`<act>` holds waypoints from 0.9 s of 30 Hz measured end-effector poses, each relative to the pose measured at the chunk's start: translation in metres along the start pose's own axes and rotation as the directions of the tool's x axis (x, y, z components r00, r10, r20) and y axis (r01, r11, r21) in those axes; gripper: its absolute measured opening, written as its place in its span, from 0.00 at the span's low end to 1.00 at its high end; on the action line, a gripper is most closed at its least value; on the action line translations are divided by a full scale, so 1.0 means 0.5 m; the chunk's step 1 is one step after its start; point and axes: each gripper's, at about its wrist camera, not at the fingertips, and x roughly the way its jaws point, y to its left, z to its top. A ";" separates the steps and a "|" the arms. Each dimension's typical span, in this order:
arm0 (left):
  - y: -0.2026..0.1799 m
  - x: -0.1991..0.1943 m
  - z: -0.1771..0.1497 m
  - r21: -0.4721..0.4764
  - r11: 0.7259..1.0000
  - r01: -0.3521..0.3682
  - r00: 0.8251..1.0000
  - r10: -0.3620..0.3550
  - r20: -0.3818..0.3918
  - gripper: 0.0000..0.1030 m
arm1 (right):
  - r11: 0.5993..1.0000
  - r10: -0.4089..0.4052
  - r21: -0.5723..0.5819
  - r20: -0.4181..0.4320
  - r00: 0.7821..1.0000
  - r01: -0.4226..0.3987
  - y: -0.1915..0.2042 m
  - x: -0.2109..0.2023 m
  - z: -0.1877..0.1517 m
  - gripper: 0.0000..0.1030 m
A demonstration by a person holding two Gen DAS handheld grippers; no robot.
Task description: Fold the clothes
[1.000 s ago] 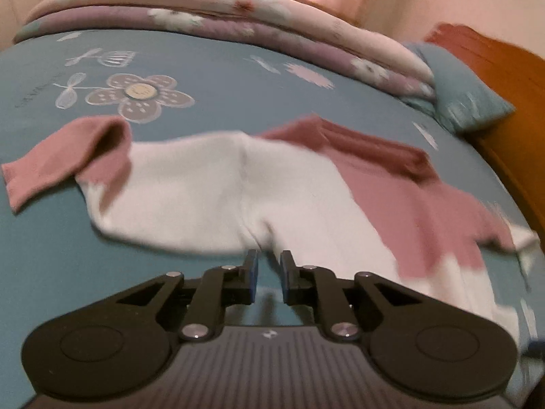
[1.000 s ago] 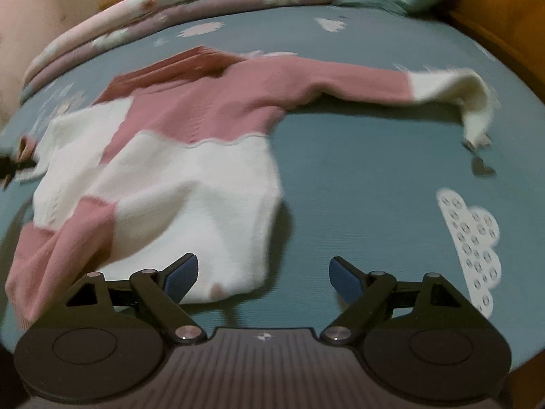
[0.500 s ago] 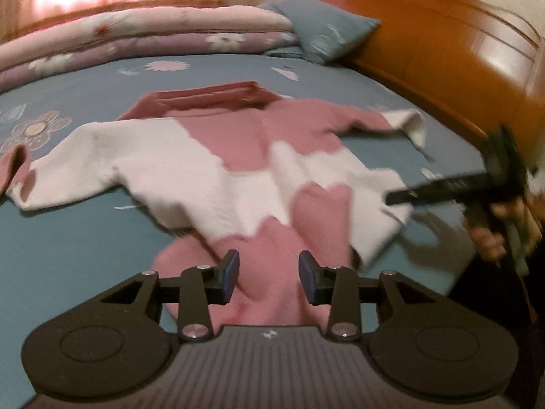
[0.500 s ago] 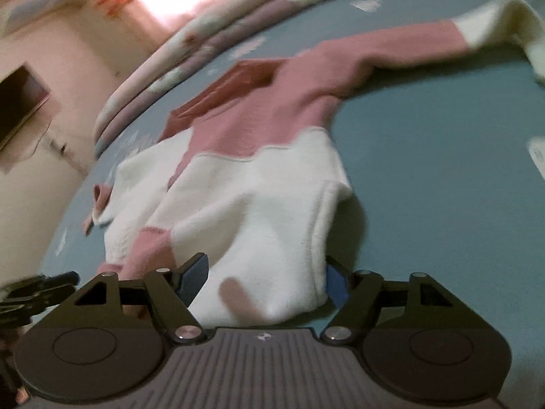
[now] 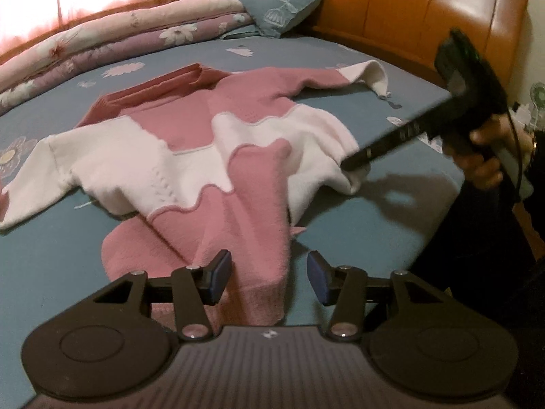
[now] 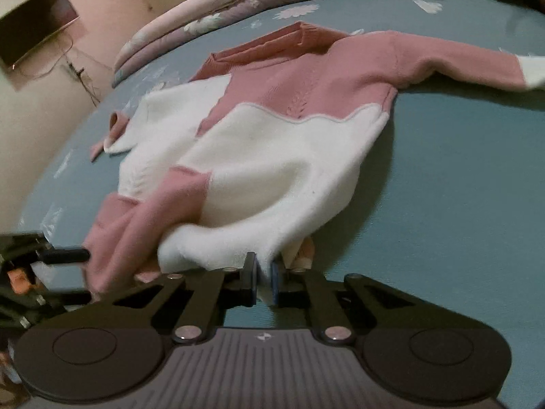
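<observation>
A pink-and-white sweater point(image 5: 190, 143) lies spread on the blue bed sheet point(image 5: 51, 255), collar at the far side and sleeves out to both sides. My left gripper point(image 5: 269, 277) is at the near pink hem. Its jaws are opening, with a fold of pink hem lying loose between the pads. My right gripper point(image 6: 263, 279) is shut on the white hem corner of the sweater point(image 6: 272, 170) and lifts it slightly. In the left wrist view the right gripper point(image 5: 347, 165) pinches that white corner, with a hand point(image 5: 483, 163) on its handle. The left gripper point(image 6: 81, 255) shows at the right wrist view's left edge.
A folded floral quilt point(image 5: 119, 34) runs along the bed's far side, with a blue pillow point(image 5: 276, 3) against the wooden headboard point(image 5: 408, 10). A dark screen point(image 6: 37, 24) hangs on the wall beyond the bed. Bare sheet surrounds the sweater.
The right jaws went from wide open to shut on the white hem corner. The left gripper swung along the sweater to its near pink hem, and its jaws widened.
</observation>
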 end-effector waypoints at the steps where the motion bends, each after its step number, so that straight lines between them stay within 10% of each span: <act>1: -0.005 0.001 -0.001 0.013 1.000 -0.003 1.000 0.004 -0.003 0.48 | 1.000 -0.001 0.009 0.018 1.000 0.001 0.001 -0.016 0.005 0.10; 11: -0.018 0.008 -0.004 0.038 0.999 -0.009 1.000 0.010 -0.014 0.50 | 0.992 -0.056 0.123 0.157 0.986 0.037 -0.038 -0.158 0.070 0.09; 27: -0.010 0.004 -0.010 0.018 0.999 -0.036 0.999 0.037 -0.025 0.51 | 0.920 -0.347 0.199 0.021 0.937 0.337 -0.130 -0.090 0.012 0.10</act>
